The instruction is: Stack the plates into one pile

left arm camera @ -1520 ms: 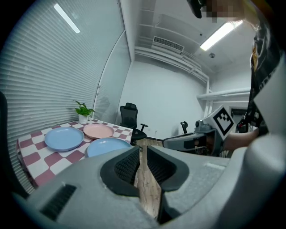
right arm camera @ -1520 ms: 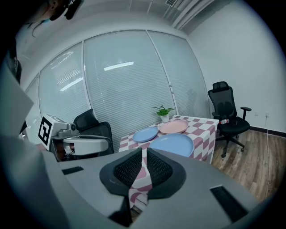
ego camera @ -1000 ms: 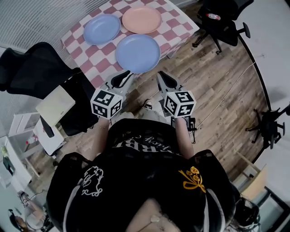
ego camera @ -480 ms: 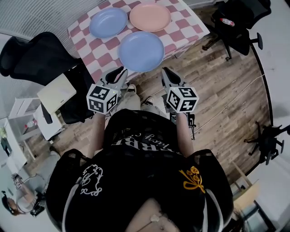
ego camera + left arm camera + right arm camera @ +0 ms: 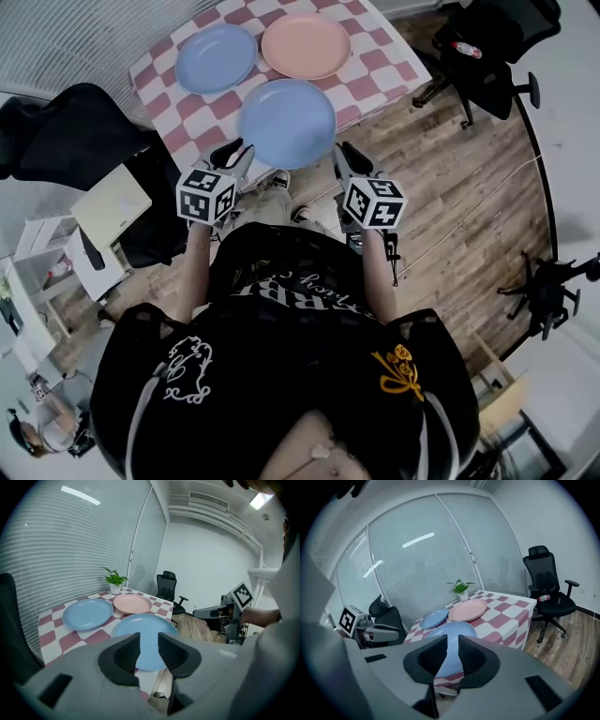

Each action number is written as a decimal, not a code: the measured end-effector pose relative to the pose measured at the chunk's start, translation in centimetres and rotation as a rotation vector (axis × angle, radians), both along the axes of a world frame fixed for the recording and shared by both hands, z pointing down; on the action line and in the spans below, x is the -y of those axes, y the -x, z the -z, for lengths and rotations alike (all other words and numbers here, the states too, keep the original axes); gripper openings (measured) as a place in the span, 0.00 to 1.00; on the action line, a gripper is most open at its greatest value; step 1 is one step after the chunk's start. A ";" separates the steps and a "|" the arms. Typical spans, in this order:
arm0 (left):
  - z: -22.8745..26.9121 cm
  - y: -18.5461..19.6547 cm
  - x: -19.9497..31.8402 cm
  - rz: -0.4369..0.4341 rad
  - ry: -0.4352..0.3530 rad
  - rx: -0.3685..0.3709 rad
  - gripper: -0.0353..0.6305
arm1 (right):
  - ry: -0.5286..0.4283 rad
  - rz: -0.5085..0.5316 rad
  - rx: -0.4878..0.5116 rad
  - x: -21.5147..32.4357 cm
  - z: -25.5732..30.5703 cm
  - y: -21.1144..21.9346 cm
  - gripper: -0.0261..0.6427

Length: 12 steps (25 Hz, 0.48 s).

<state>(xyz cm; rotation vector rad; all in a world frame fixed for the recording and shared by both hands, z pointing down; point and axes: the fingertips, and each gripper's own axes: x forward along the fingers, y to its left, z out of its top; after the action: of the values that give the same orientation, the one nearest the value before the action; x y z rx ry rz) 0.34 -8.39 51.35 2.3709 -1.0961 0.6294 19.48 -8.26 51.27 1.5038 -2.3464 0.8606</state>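
Three plates lie on the checked table (image 5: pixel 375 58): a large blue plate (image 5: pixel 288 123) at the near edge, a smaller blue plate (image 5: pixel 216 58) behind it on the left, and a pink plate (image 5: pixel 306 45) on the right. My left gripper (image 5: pixel 232 155) hangs just short of the table at the large plate's left. Its jaws have just been opening and stand slightly apart with nothing between them (image 5: pixel 149 639). At the plate's right side, my right gripper (image 5: pixel 345 157) is shut and empty (image 5: pixel 452 641). Both point at the large blue plate (image 5: pixel 145 623) (image 5: pixel 457 629).
A black office chair (image 5: pixel 487 42) stands right of the table, and another black chair (image 5: pixel 66 131) is at its left. A white side stand (image 5: pixel 112 211) sits near my left arm. A small potted plant (image 5: pixel 115 581) is at the table's far edge by the blinds.
Both grippers have moved forward and down towards the table's near edge and now flank the large blue plate. The left jaws have parted a little.
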 end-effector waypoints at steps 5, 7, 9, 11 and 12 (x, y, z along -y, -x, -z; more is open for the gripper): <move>-4.0 1.7 2.9 0.013 0.104 0.047 0.35 | 0.110 -0.026 -0.036 2.4 -3.8 -0.4 0.16; -6.1 2.7 3.8 0.031 0.149 0.068 0.36 | 0.166 -0.027 -0.058 2.9 -5.7 -0.3 0.21; -8.2 3.4 4.2 0.043 0.202 0.078 0.36 | 0.216 -0.027 -0.065 3.2 -7.4 -0.1 0.21; -10.0 3.6 4.2 0.042 0.254 0.082 0.36 | 0.262 -0.039 -0.057 3.3 -8.8 0.1 0.21; -10.8 3.6 4.1 0.036 0.276 0.081 0.36 | 0.284 -0.048 -0.051 3.3 -9.4 0.1 0.21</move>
<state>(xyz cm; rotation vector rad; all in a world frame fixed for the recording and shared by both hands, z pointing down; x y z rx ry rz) -3.24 -12.48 62.10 2.1017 -1.0108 0.8145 19.35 -11.58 60.70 1.4485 -2.0563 1.1007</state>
